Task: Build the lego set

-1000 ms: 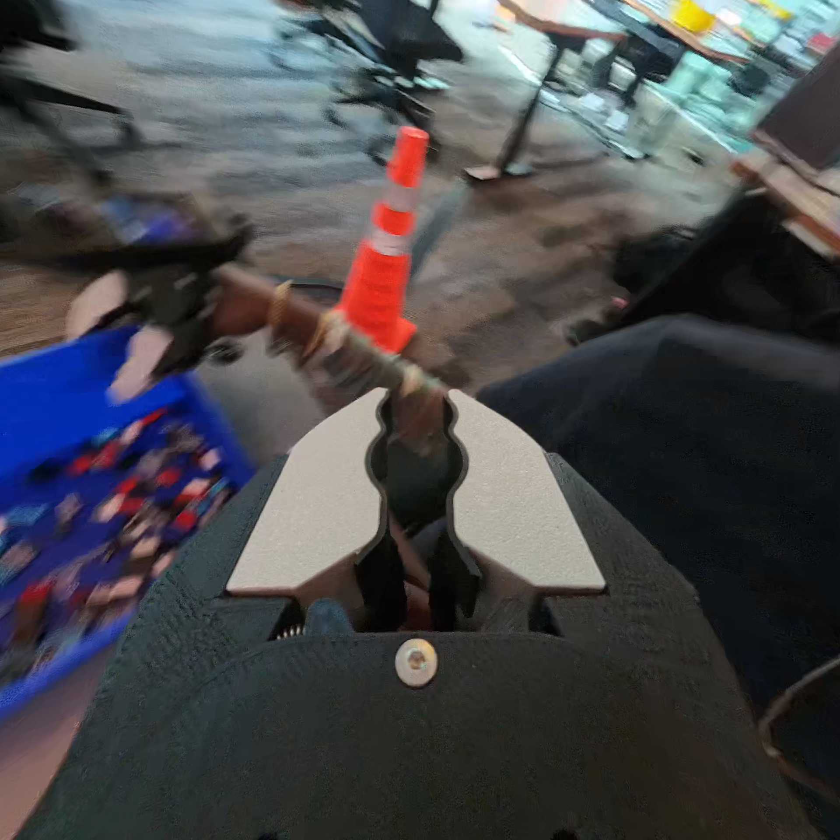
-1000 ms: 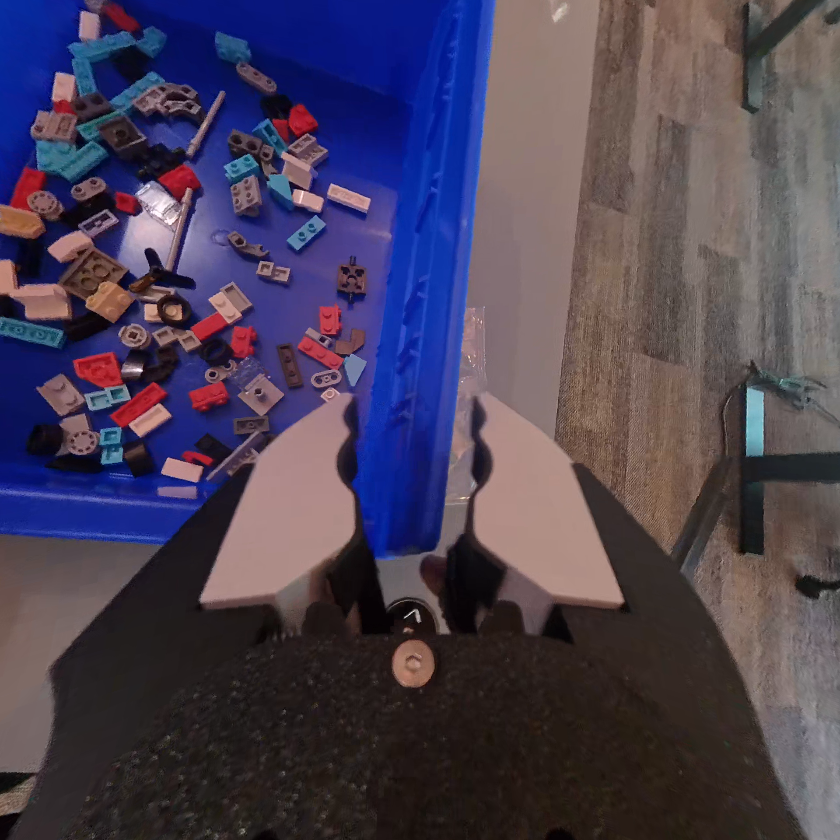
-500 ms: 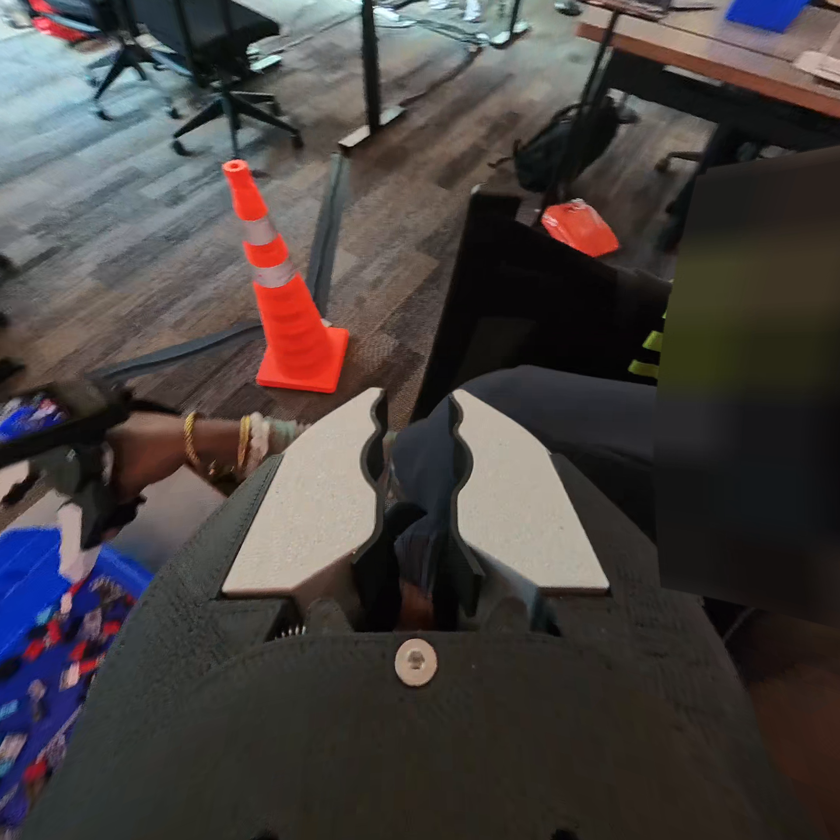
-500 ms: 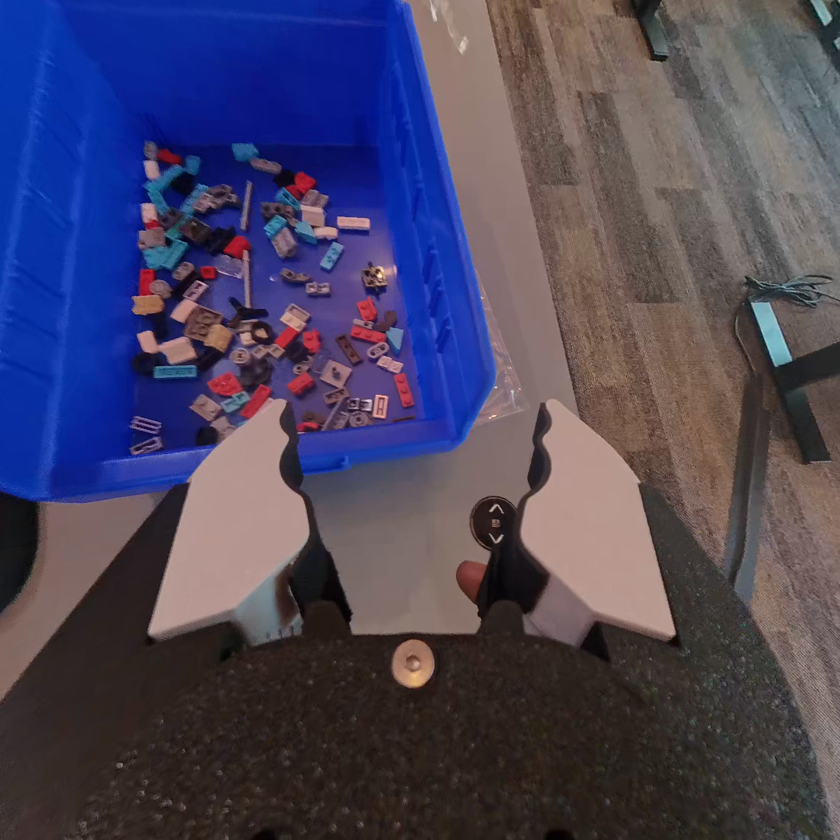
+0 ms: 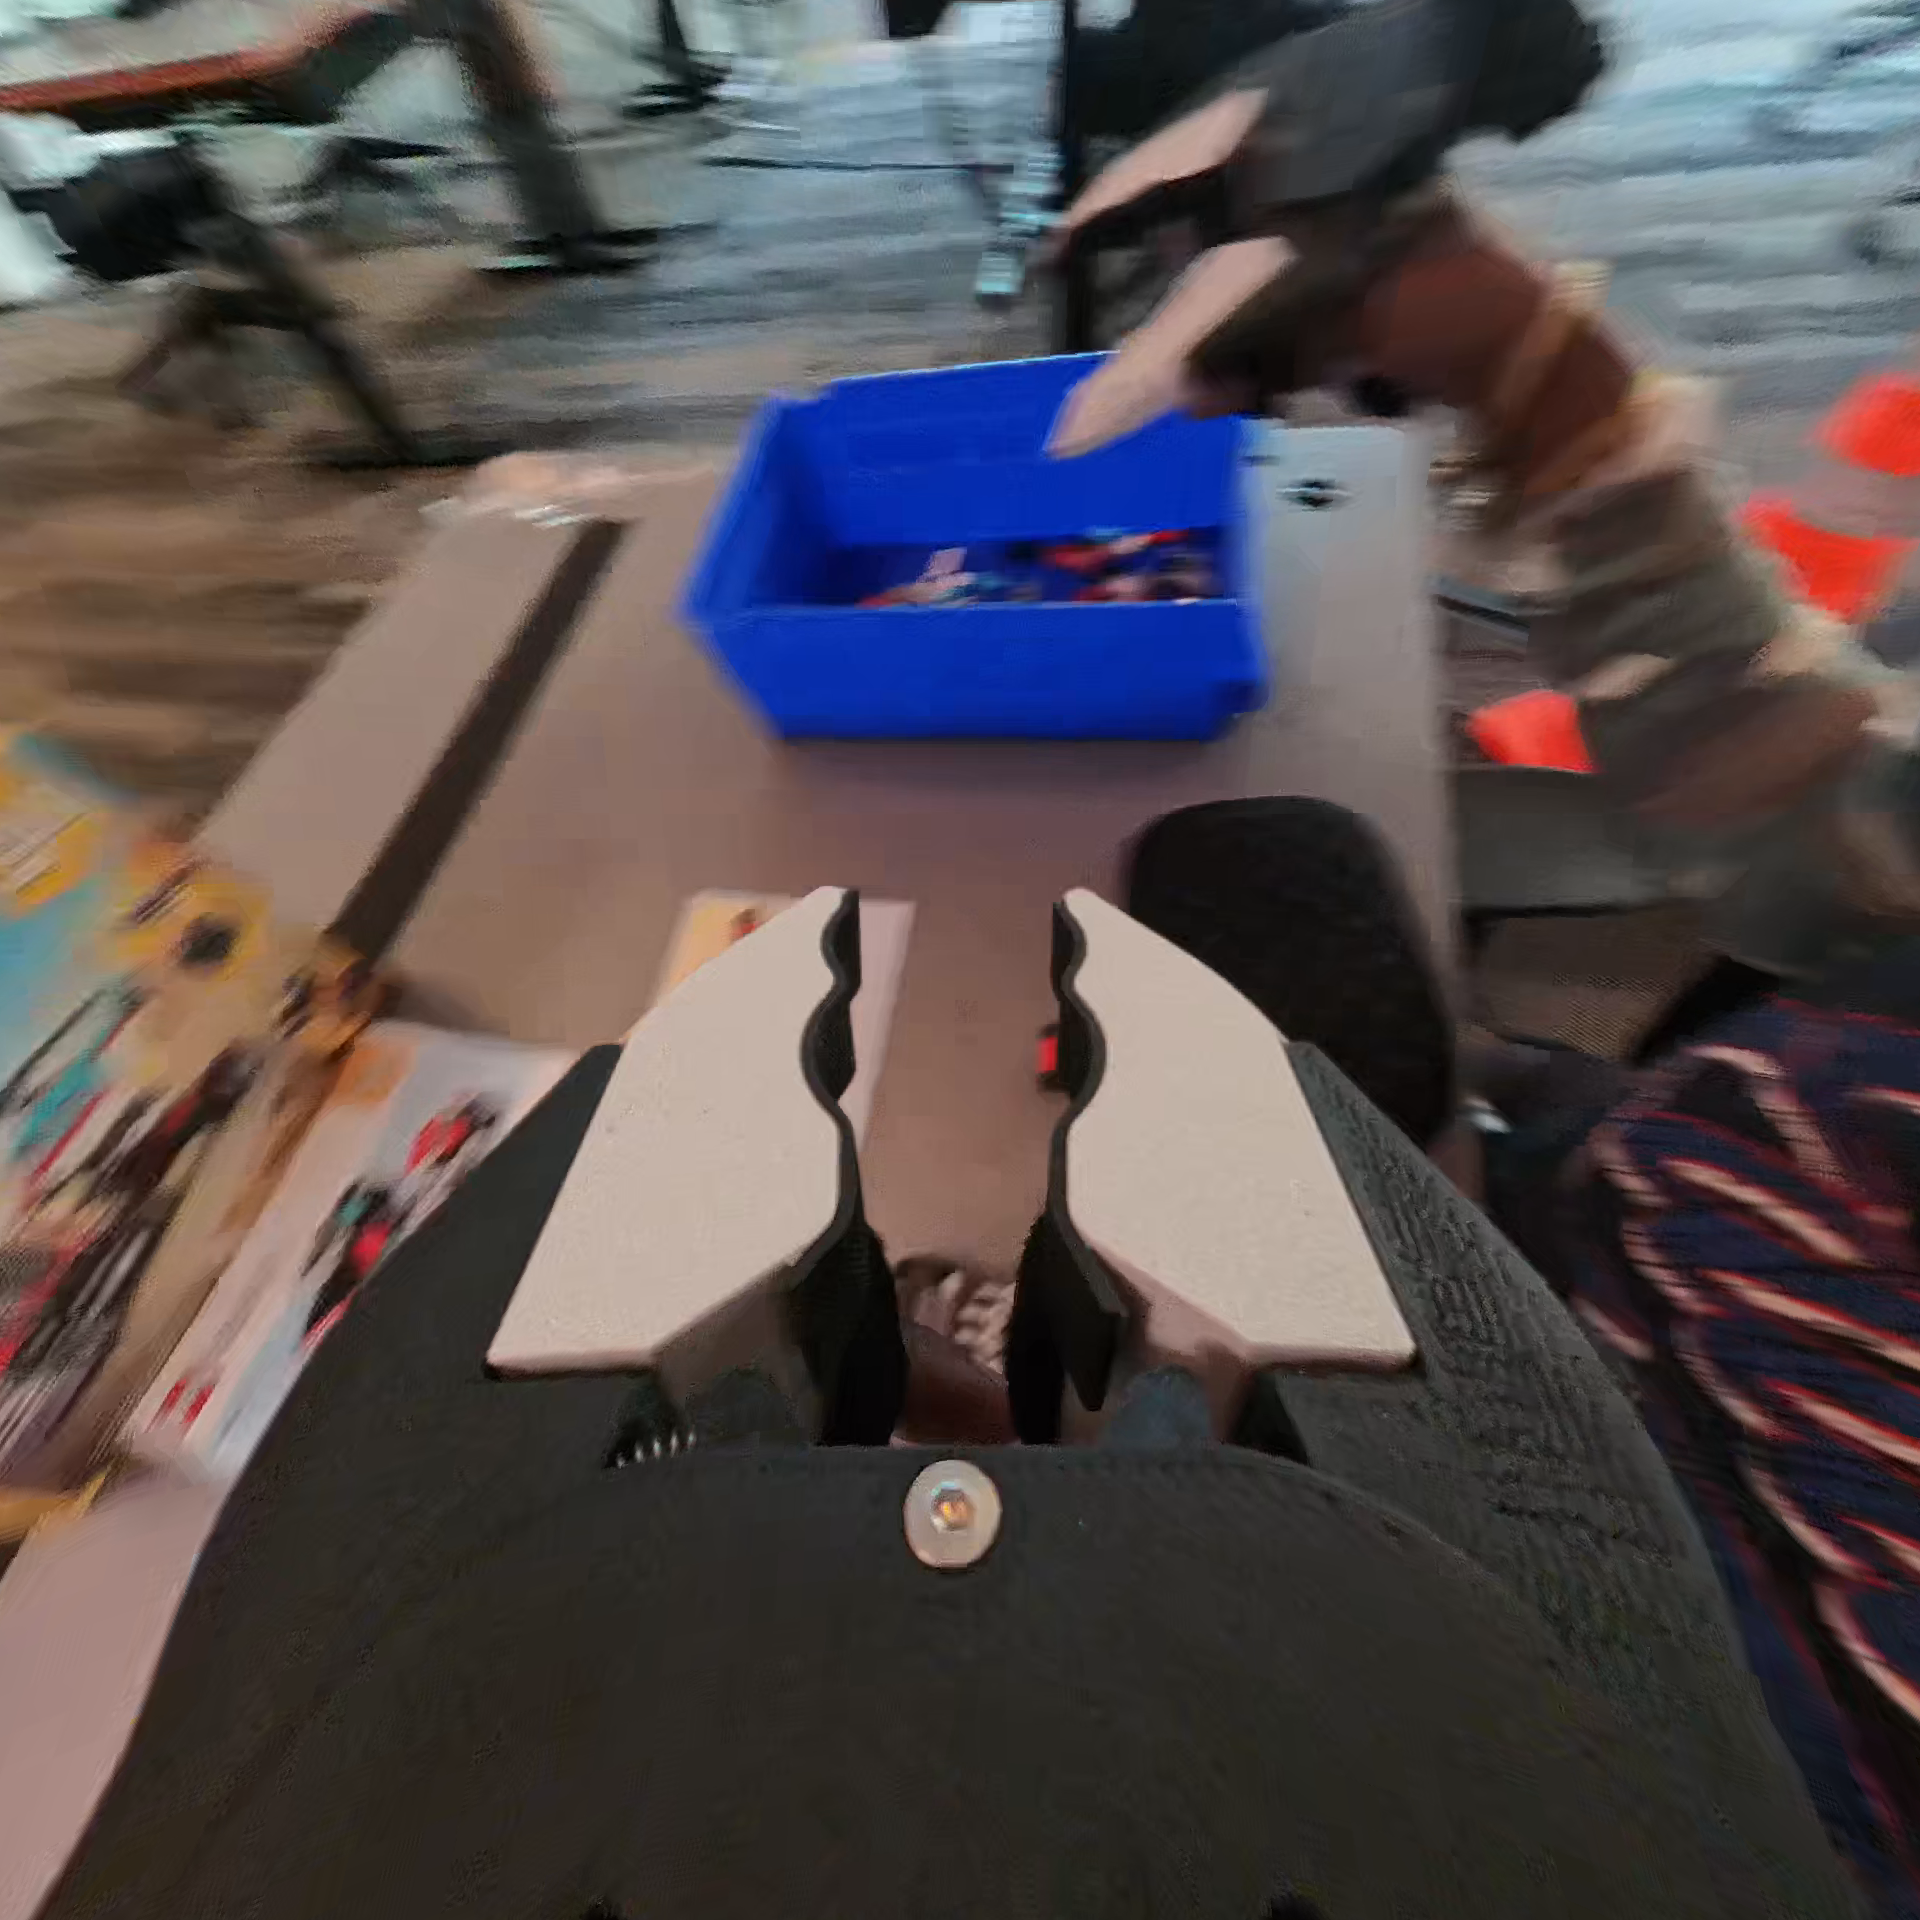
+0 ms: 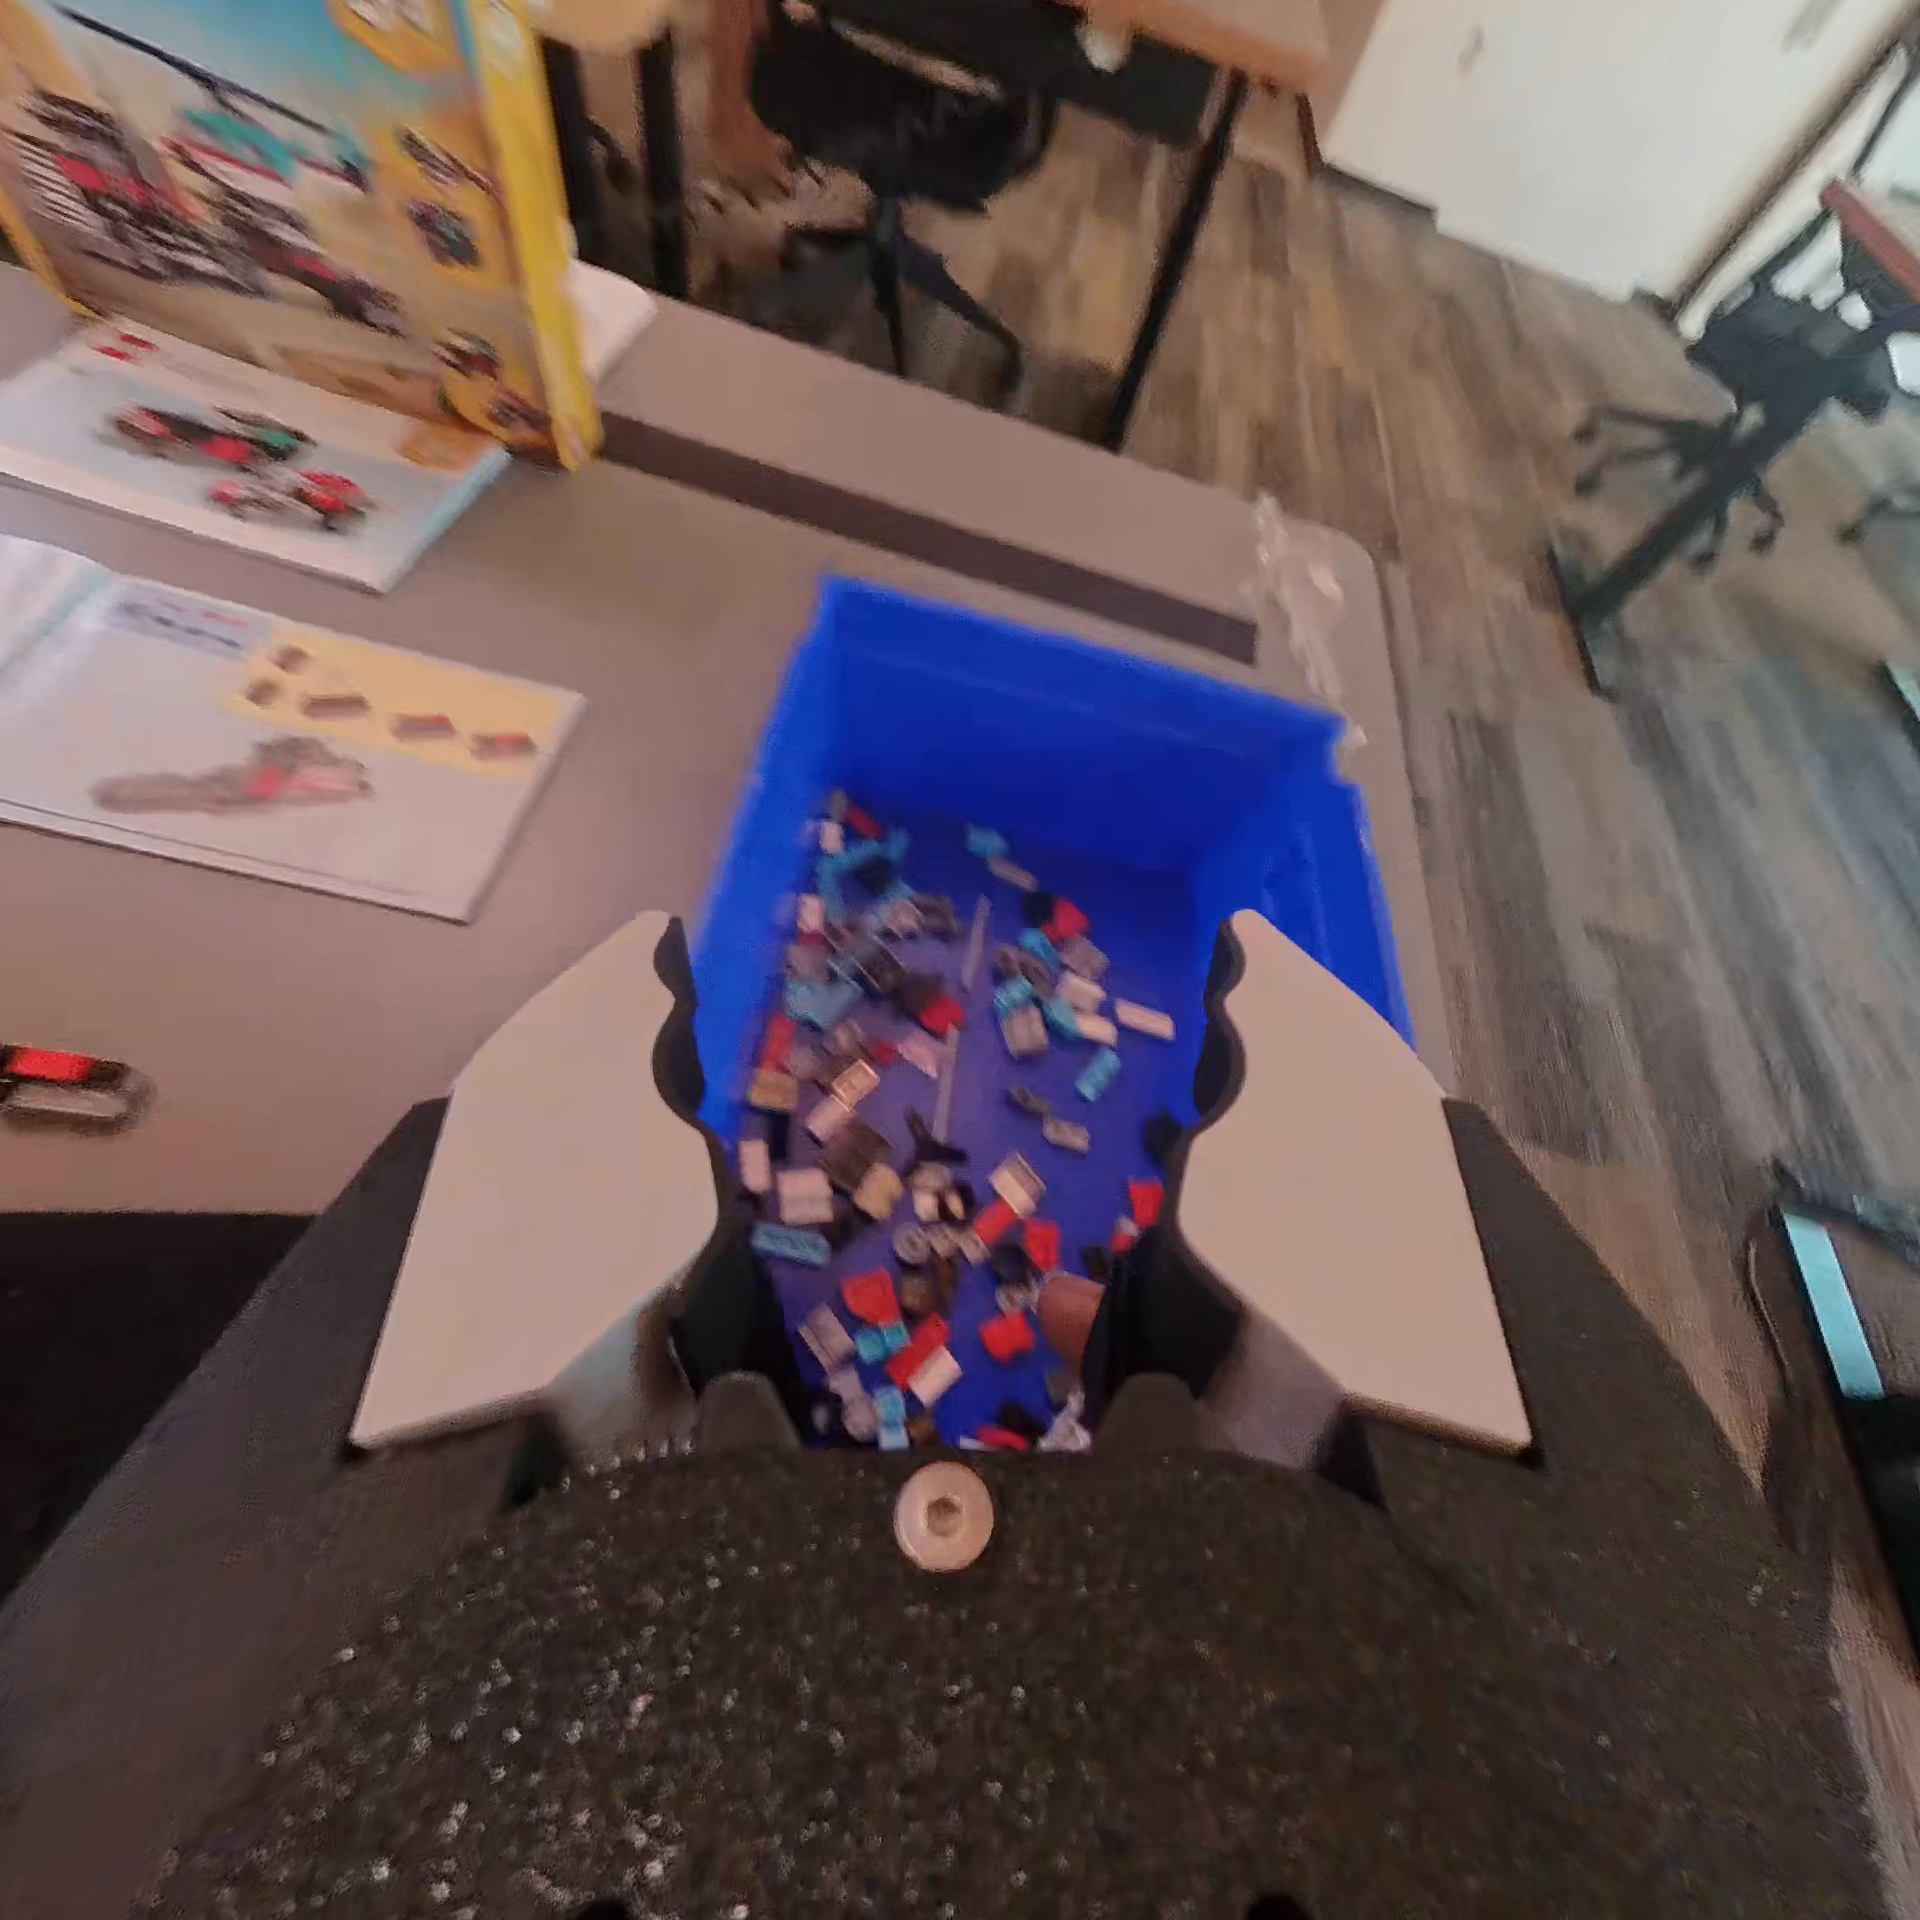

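— What are the grippers doing?

— I'm holding the right gripper [image 6: 945, 1029] over the blue bin [image 6: 1049, 717], its jaws spread wide and gripping nothing. The loose lego pieces [image 6: 935, 1122] are lying on the bin's floor, too many and too blurred for me to count. I'm keeping the left gripper [image 5: 954, 997] nearer, above the tabletop [image 5: 644, 821], jaws partly apart and empty.

— And the rest?

— I'm seeing one bin at the far right of the tabletop, two instruction booklets [image 6: 260, 758] lying to its left, one set box [image 6: 312, 208] standing at the far left, and a small red and black piece [image 6: 62, 1081] at the left edge.
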Demonstrator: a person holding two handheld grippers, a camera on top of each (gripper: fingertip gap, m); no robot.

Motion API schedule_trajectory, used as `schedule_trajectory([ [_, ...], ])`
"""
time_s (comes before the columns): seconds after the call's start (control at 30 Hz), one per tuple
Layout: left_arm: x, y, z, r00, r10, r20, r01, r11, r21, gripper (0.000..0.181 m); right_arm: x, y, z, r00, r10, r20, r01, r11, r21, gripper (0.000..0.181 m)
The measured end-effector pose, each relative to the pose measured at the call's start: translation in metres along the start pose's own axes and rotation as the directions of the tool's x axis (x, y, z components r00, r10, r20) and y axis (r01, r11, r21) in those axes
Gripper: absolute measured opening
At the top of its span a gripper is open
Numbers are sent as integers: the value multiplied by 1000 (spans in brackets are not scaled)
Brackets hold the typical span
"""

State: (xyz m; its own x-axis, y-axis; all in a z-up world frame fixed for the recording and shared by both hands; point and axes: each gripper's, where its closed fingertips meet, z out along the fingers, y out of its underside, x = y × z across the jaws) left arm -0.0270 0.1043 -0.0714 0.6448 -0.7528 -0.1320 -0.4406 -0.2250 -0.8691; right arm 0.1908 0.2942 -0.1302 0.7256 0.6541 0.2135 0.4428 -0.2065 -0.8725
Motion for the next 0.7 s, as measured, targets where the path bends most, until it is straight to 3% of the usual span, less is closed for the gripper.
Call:
schedule_trajectory([
  [0.07, -36, 26, -23, 986, -79, 149, 76, 997, 28, 35, -23, -21, 6, 999, -44, 29, 43, 998, 42, 95],
  [0.27, -79, 96, -53, 923, -199, 329, 212, 977, -4, 35, -87, -65, 22, 976, -172, 133, 157, 981, 117, 90],
  [0.37, -80, 111, -53, 922, -208, 325, 222, 975, -5, 35, -115, -80, 29, 953, -245, 177, 223, 966, 133, 86],
  [0.5, -89, 132, -65, 910, -138, 390, 197, 973, -117, 35, -147, -94, 39, 923, -307, 233, 270, 946, 177, 76],
  [0.7, -102, 147, -85, 880, -178, 440, 239, 967, -86, 35, -178, -111, 49, 898, -296, 324, 210, 938, 277, 71],
])
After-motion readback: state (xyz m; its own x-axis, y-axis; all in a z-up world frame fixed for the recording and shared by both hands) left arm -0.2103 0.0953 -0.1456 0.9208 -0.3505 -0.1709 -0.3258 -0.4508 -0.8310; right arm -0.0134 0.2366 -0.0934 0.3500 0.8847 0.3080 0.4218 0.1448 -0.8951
